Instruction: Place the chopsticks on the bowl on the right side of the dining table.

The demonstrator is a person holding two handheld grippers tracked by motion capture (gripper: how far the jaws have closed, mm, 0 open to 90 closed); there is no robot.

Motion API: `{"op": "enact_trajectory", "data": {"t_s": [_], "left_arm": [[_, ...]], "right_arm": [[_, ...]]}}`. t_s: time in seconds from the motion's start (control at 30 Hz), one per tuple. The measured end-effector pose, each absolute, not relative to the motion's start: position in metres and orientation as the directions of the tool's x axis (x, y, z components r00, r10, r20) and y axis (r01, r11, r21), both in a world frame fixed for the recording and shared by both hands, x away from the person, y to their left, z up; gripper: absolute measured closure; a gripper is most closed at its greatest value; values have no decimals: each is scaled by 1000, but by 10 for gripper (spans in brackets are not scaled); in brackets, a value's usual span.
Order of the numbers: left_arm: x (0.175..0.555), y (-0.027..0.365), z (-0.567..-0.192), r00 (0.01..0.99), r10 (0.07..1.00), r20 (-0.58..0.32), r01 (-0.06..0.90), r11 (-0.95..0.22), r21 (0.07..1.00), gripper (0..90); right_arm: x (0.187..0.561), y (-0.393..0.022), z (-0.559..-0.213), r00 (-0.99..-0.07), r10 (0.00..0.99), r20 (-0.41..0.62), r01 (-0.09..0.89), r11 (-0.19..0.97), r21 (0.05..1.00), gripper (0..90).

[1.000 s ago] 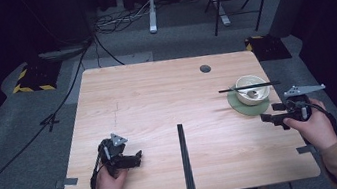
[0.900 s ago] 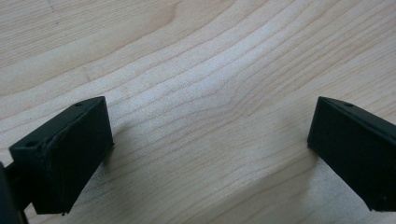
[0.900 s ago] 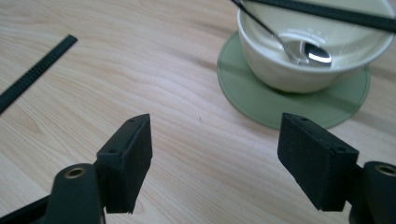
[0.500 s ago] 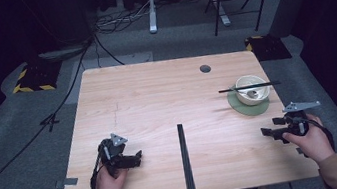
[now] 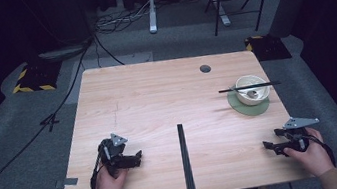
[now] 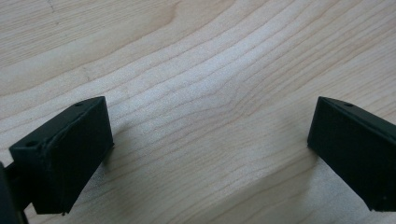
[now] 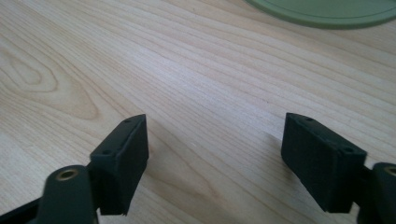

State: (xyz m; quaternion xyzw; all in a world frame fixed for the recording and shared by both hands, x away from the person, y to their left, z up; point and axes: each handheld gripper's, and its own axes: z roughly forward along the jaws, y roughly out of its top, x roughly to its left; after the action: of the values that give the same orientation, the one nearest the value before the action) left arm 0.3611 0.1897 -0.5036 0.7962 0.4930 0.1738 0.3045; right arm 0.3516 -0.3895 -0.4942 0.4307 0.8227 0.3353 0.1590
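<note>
pale wood table [image 5: 157, 101] is taking up most of the high view, grain showing clearly under both grippers. the left gripper [image 5: 133, 159] is sitting low at the near left with its jaws spread wide and nothing between them. the right gripper [image 5: 274, 145] is resting near the right edge, jaws also released and empty. a white bowl [image 5: 251, 88] is sitting on a green plate [image 5: 249, 106] at the far right, with black chopsticks [image 5: 248, 86] lying across its rim. a black strip [image 5: 185, 157] is lying between the two hands.
</note>
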Motion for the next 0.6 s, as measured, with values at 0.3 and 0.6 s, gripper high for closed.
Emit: {"op": "enact_trajectory", "data": {"t_s": [0.3, 0.6], "left_arm": [[361, 190, -504, 455, 890, -24, 679, -329, 657, 3], [361, 190, -504, 456, 890, -24, 678, -330, 657, 3]], "right_arm": [[346, -387, -500, -553, 833, -13, 581, 397, 710, 116], [344, -382, -504, -531, 847, -12, 578, 372, 726, 61]]}}
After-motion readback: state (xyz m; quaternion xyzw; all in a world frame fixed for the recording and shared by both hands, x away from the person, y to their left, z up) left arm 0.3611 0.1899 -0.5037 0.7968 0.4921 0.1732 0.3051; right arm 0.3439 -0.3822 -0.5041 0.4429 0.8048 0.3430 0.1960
